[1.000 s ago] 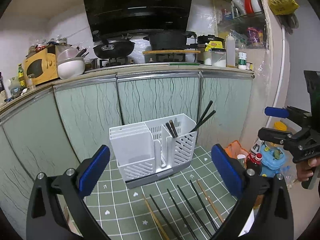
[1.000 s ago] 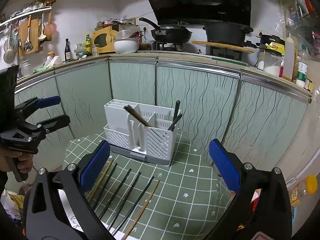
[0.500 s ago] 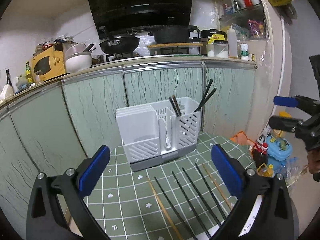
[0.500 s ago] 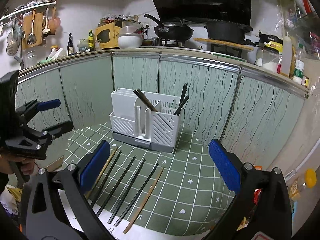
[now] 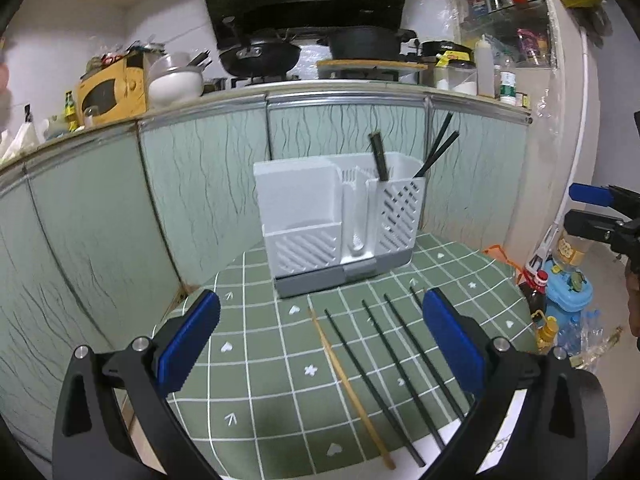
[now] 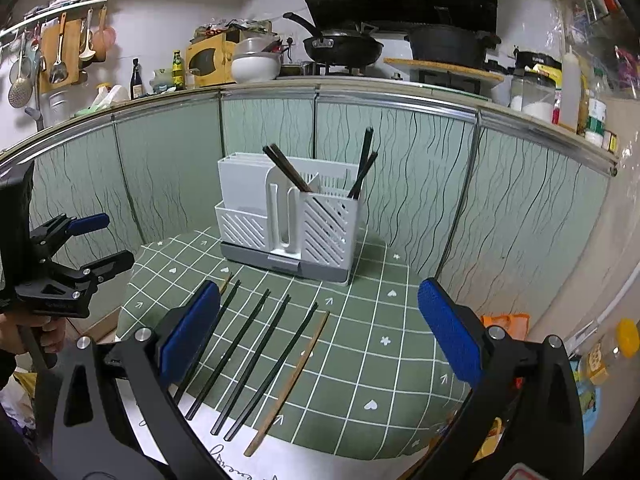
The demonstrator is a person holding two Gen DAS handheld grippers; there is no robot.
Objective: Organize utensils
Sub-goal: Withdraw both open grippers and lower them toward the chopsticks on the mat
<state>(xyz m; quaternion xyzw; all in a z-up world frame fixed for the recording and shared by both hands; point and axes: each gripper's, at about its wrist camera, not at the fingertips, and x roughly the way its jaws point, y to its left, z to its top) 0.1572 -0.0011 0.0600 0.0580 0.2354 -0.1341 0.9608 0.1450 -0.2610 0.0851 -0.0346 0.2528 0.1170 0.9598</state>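
Observation:
A white utensil holder stands at the back of a small table with a green checked cloth. Several black chopsticks stand in its right compartments. Several black chopsticks and wooden chopsticks lie in a row on the cloth in front of it. My left gripper is open and empty above the lying chopsticks; it also shows at the left in the right wrist view. My right gripper is open and empty above the cloth.
Green cabinet doors stand close behind the table. The counter above holds a wok, a pot and jars. Bottles and a blue container stand on the floor to the right of the table. A white sheet lies at the table's near edge.
Both grippers have drawn back and risen, so the holder looks farther away and more of the lying chopsticks shows. Both stayed open and empty.

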